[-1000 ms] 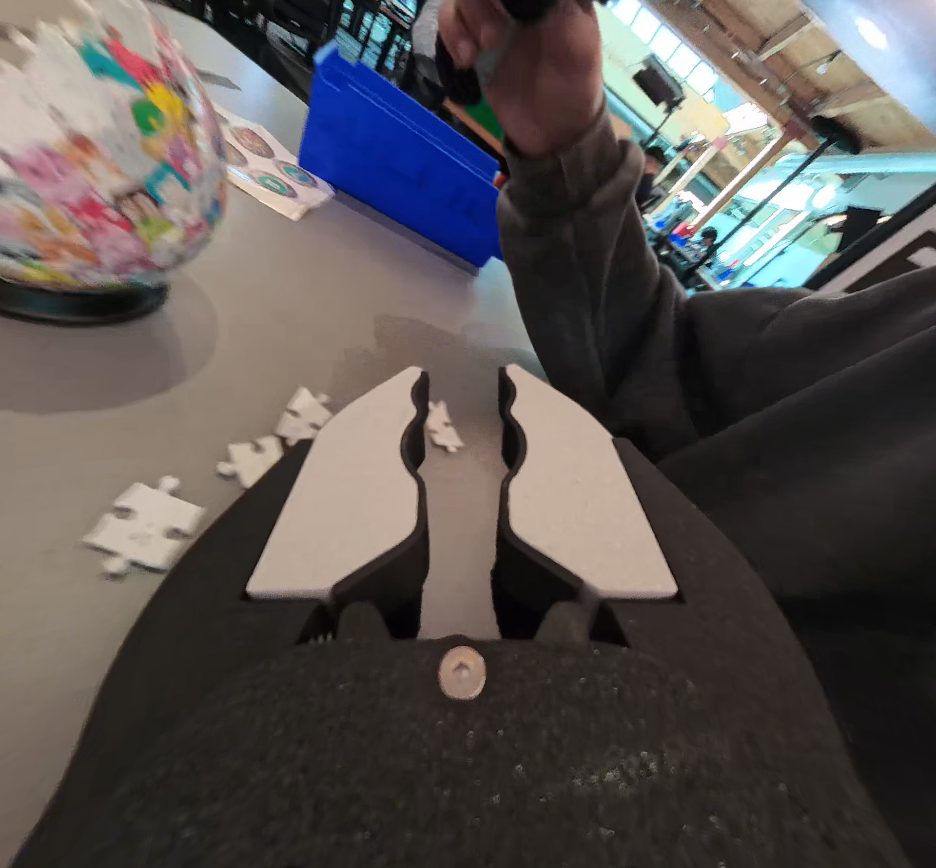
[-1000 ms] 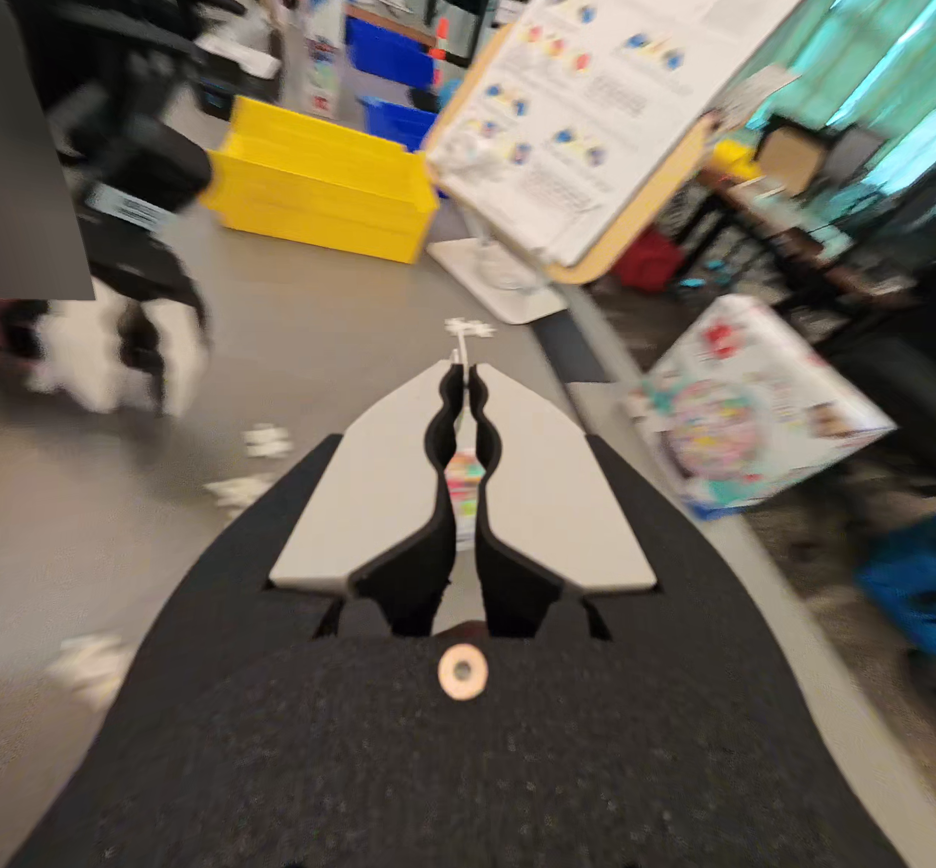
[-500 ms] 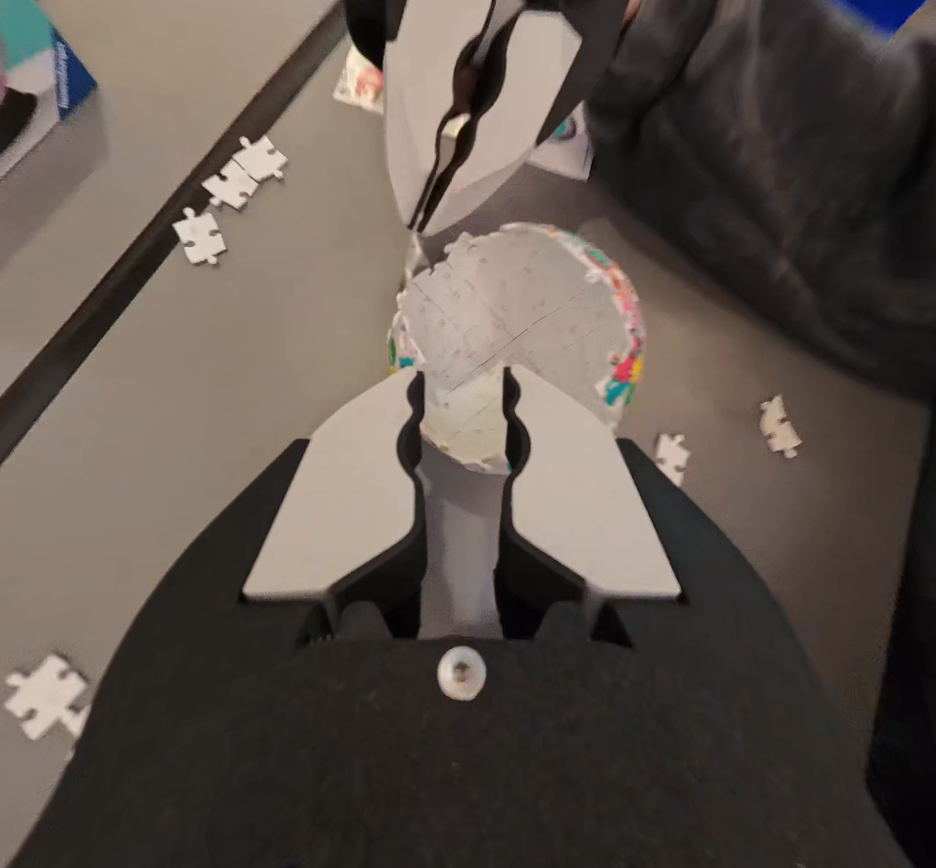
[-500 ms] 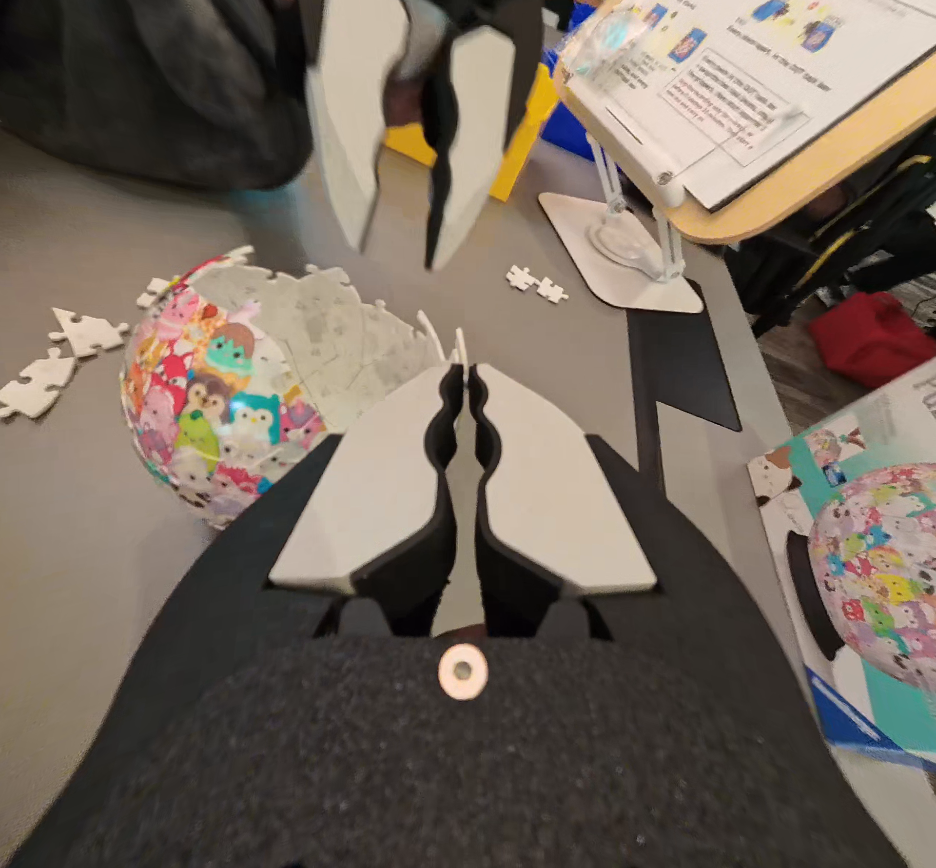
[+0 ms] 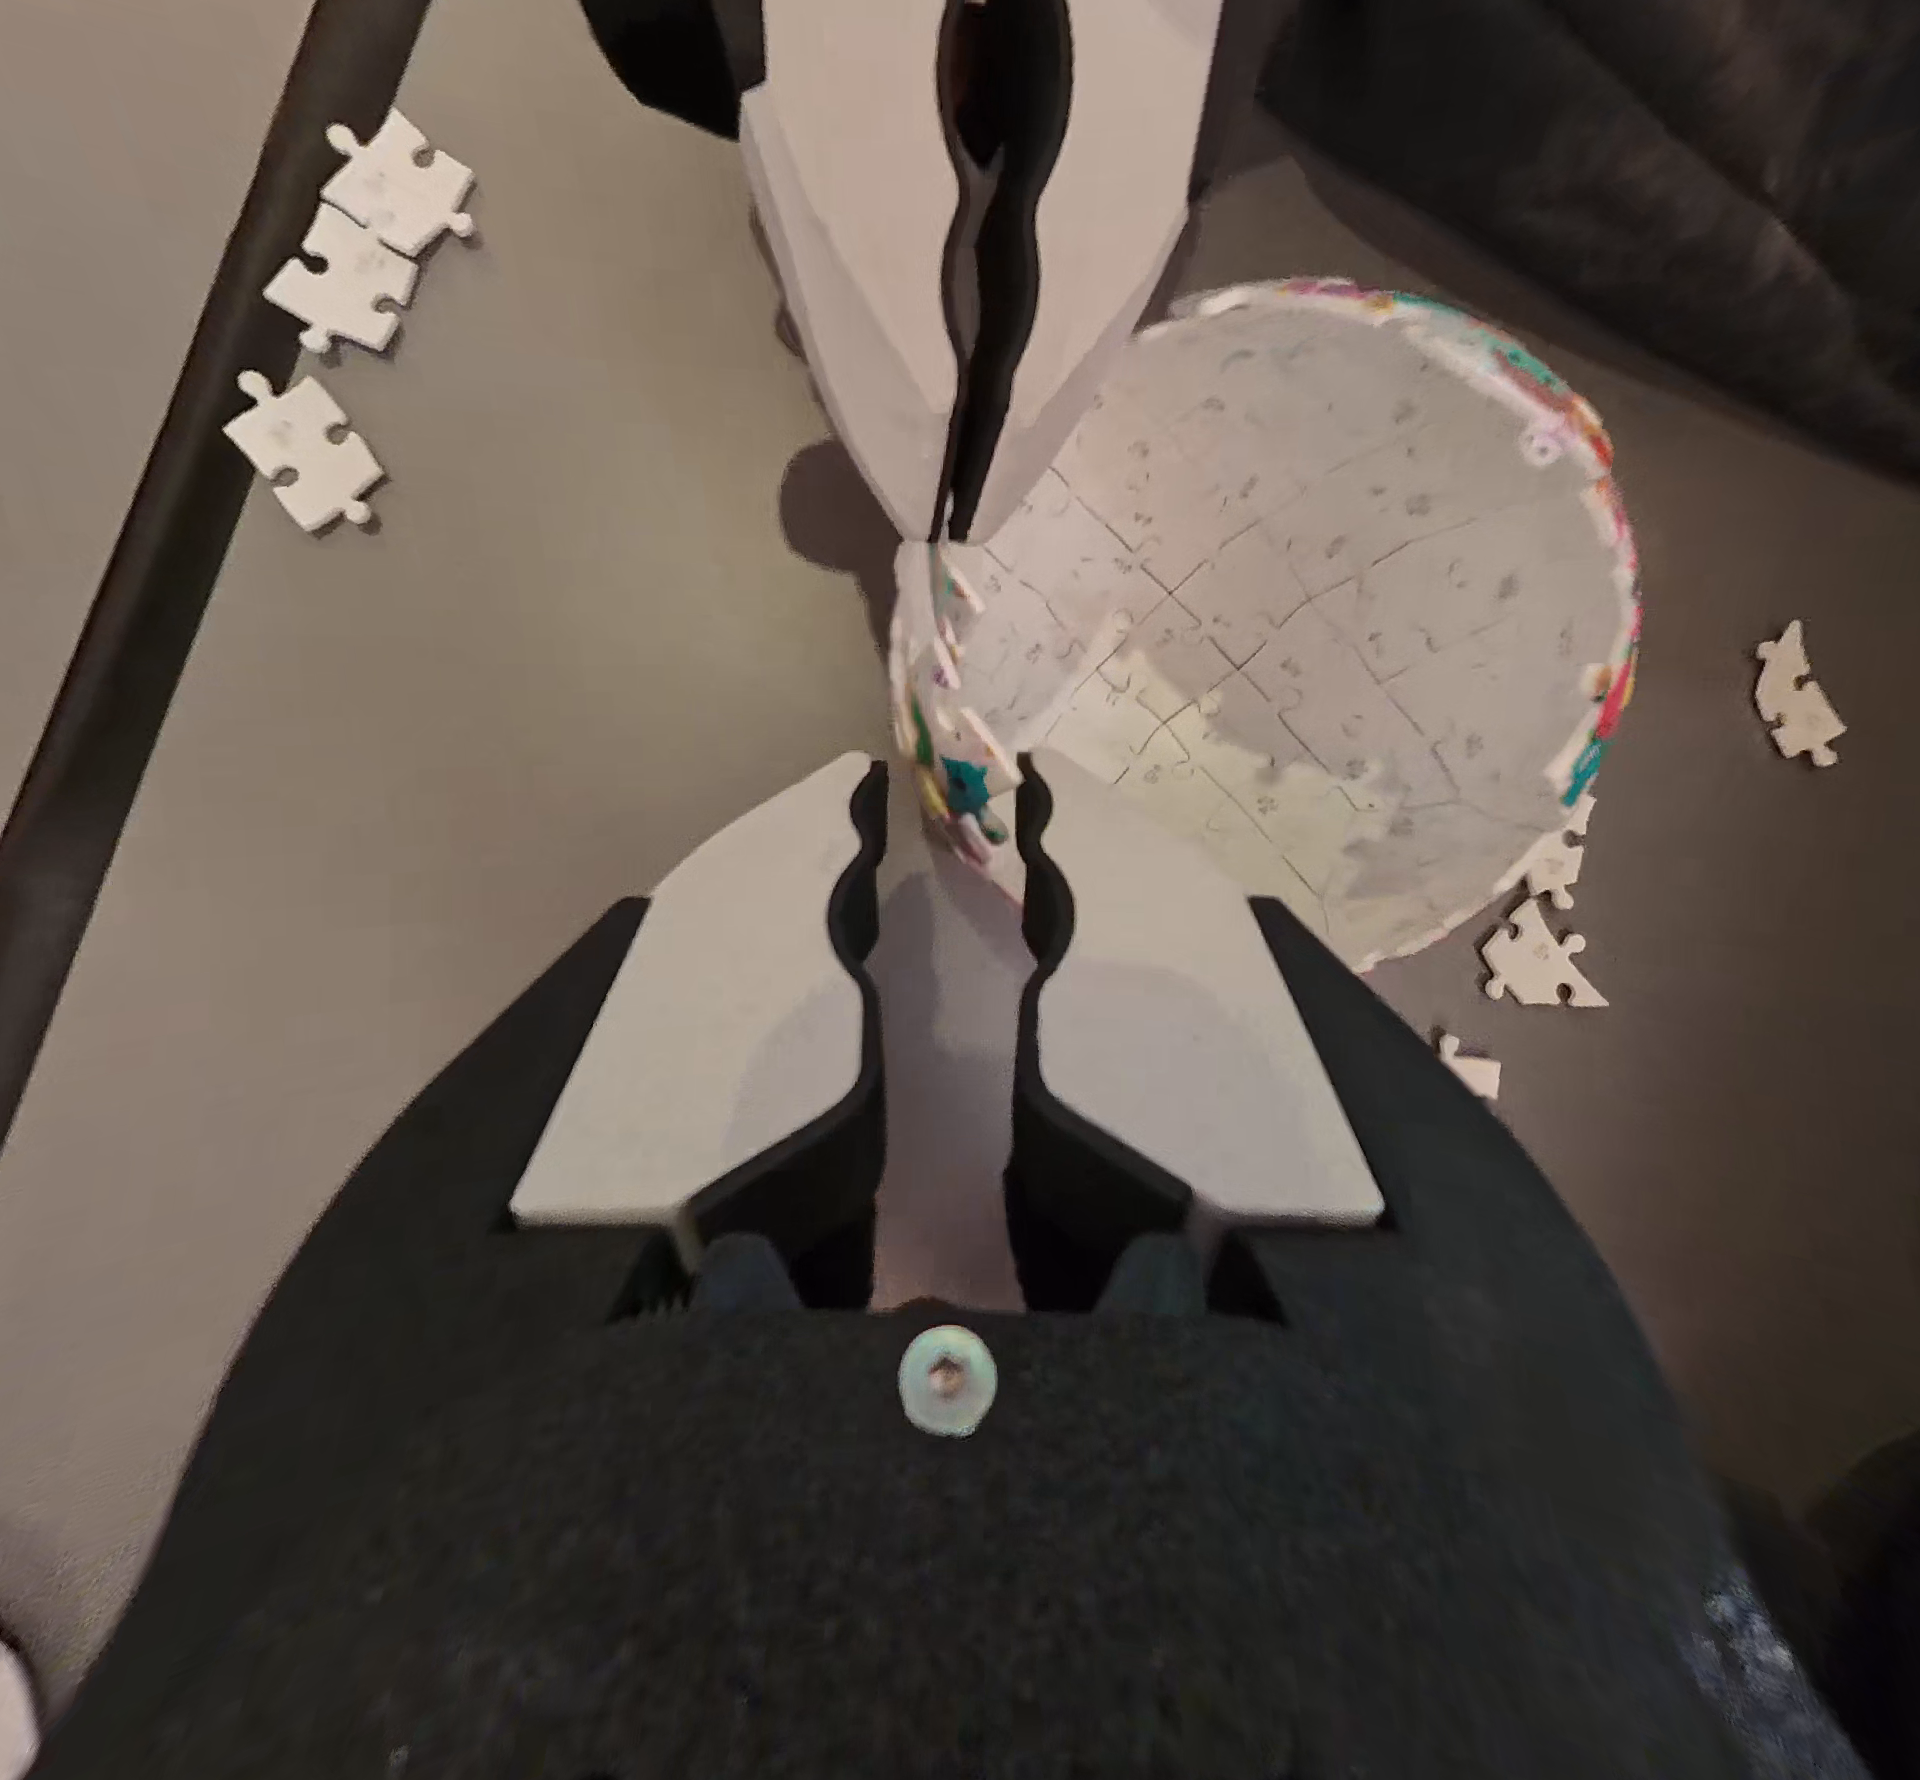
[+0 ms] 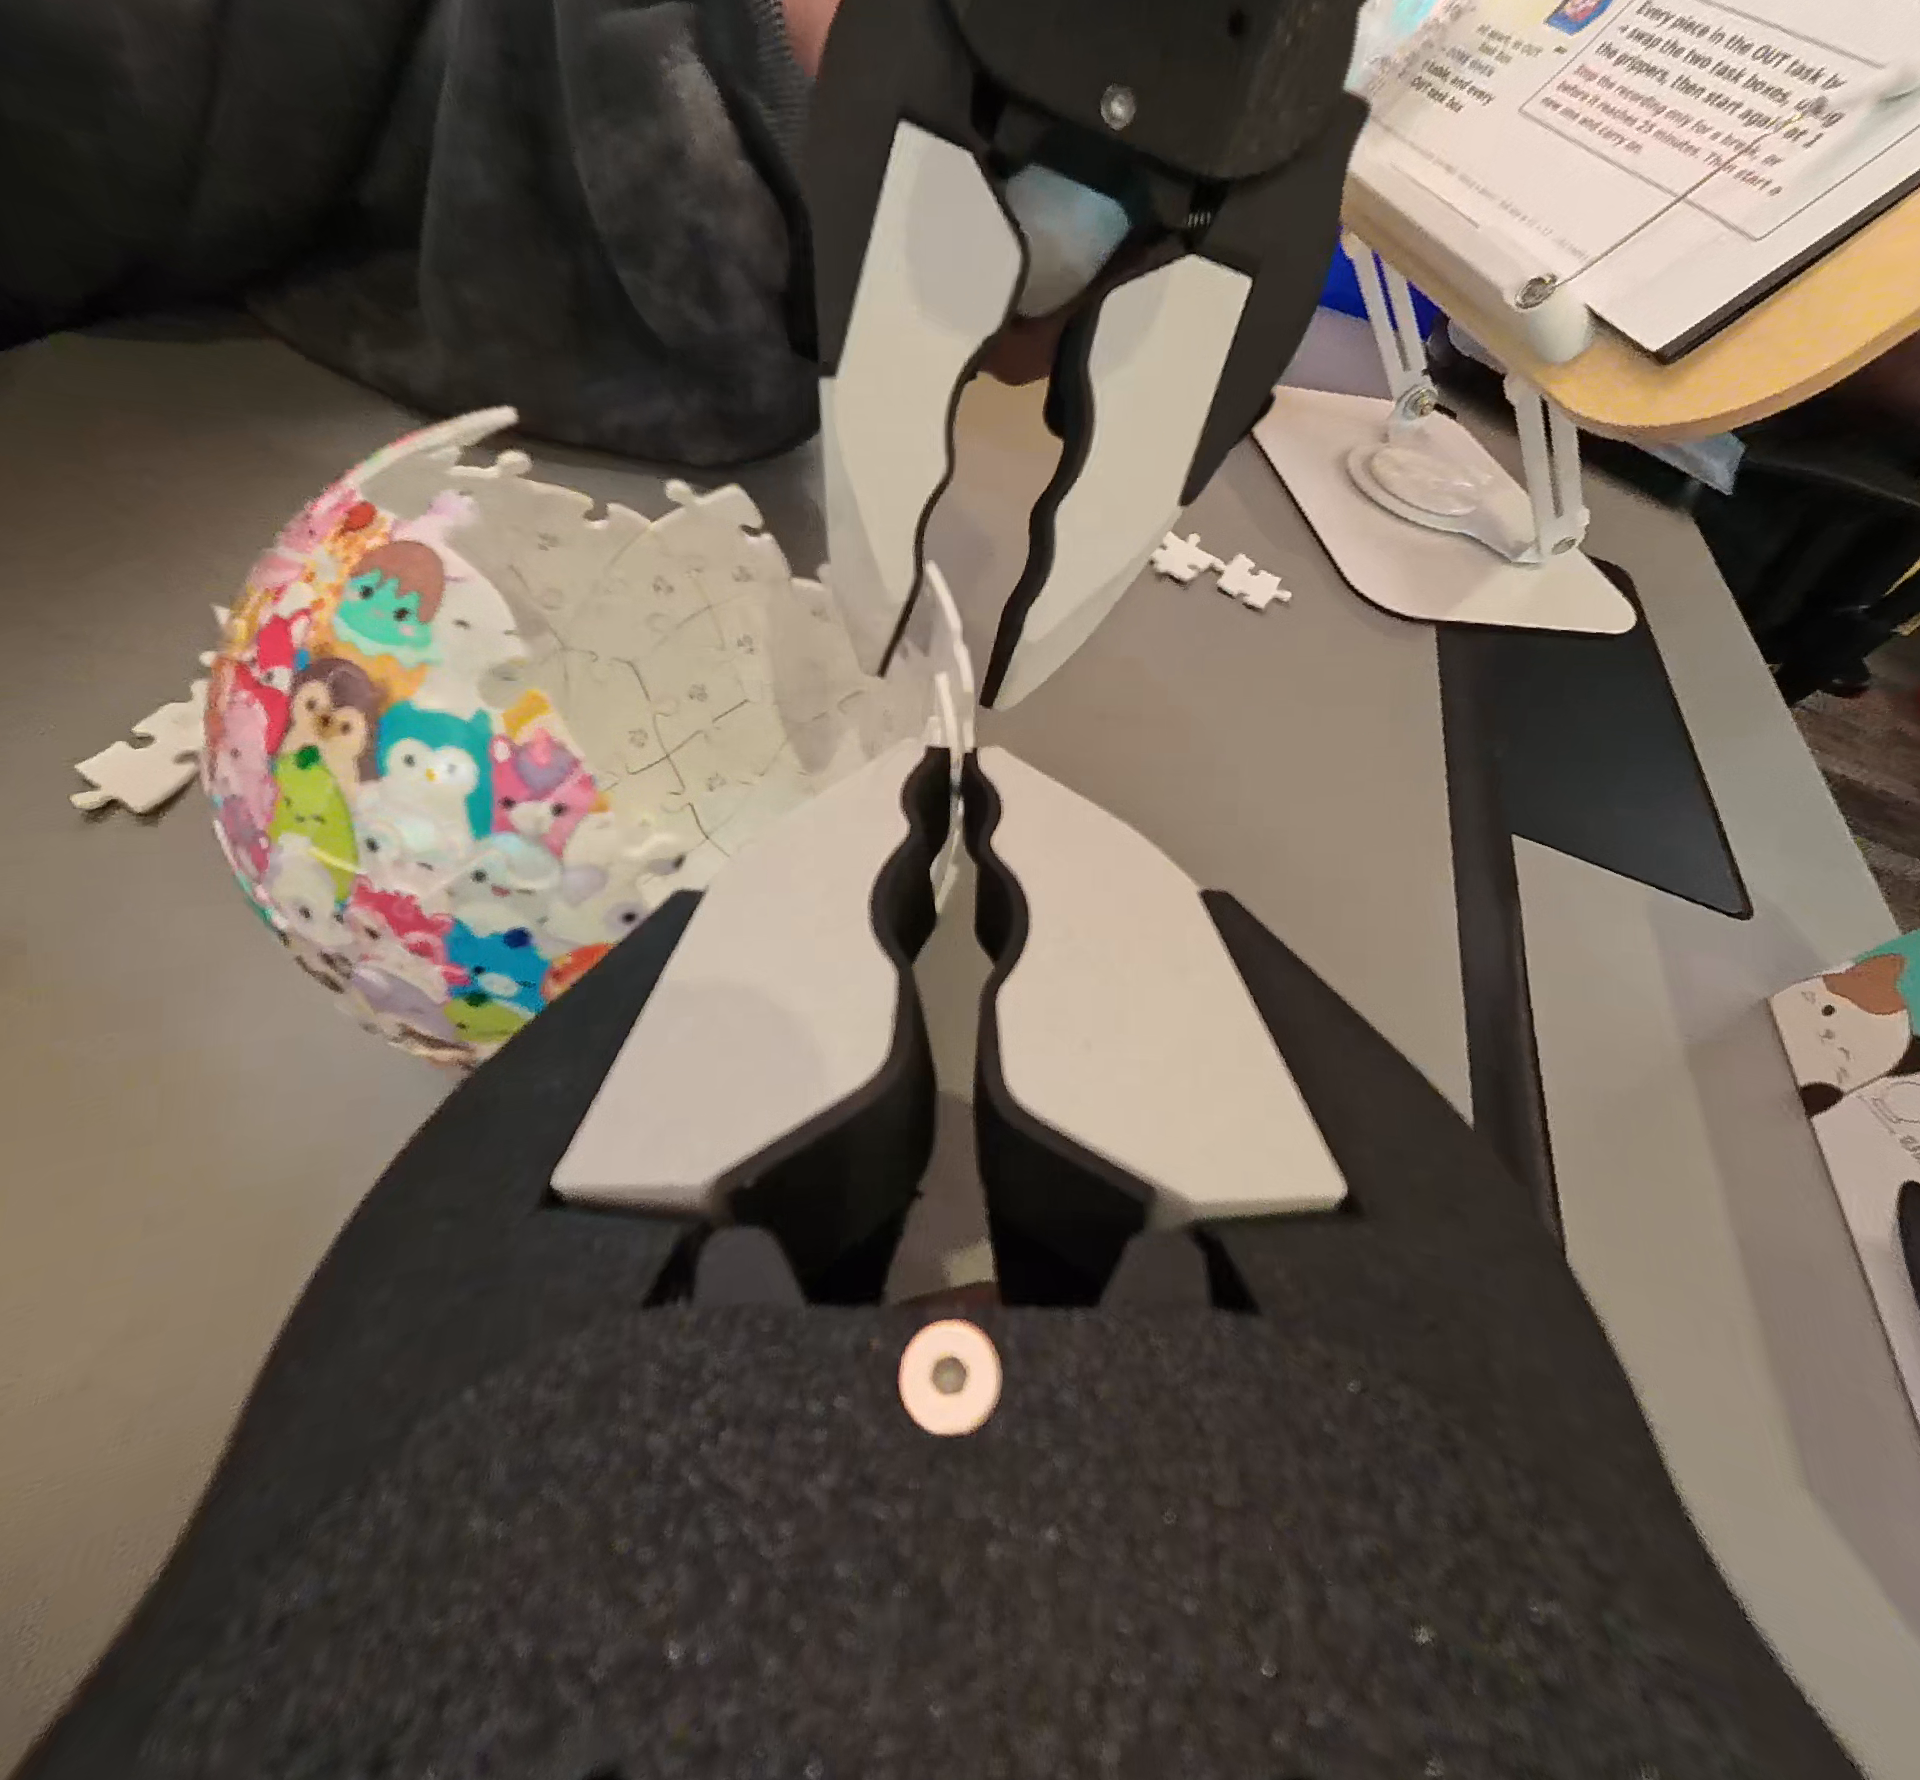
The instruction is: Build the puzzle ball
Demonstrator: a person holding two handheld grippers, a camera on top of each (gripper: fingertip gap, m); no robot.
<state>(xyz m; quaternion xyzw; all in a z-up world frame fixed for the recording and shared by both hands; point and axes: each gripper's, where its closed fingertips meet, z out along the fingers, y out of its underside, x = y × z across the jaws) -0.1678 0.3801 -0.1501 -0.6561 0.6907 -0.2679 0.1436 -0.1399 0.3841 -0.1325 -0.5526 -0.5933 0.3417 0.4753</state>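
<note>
Both claws have swung in from half a second ago and now meet nose to nose at the open rim of the half-built puzzle ball, a hollow shell of curved card pieces, cartoon-printed outside and plain white inside [image 6: 436, 795], which lies tipped on its side on the grey bench [image 6: 1195, 795].

Seen from the right wrist, the right claw [image 6: 951, 764] is pinched nearly closed on a thin white curved puzzle piece [image 6: 948, 681] held edge-on at the rim. The left claw [image 6: 940, 681] points down from the far side, its fingers parted, straddling that same rim without gripping.

Seen from the left wrist, the left claw [image 5: 951, 780] brackets the rim's coloured edge, the right claw [image 5: 951, 530] just beyond it.

Loose white puzzle pieces [image 5: 348, 276] lie scattered to the left and right.

The shell looks light, thin and easily sprung apart; steadying it gently by the rim beside the gap seems safest, never squeezing its wall.
</note>
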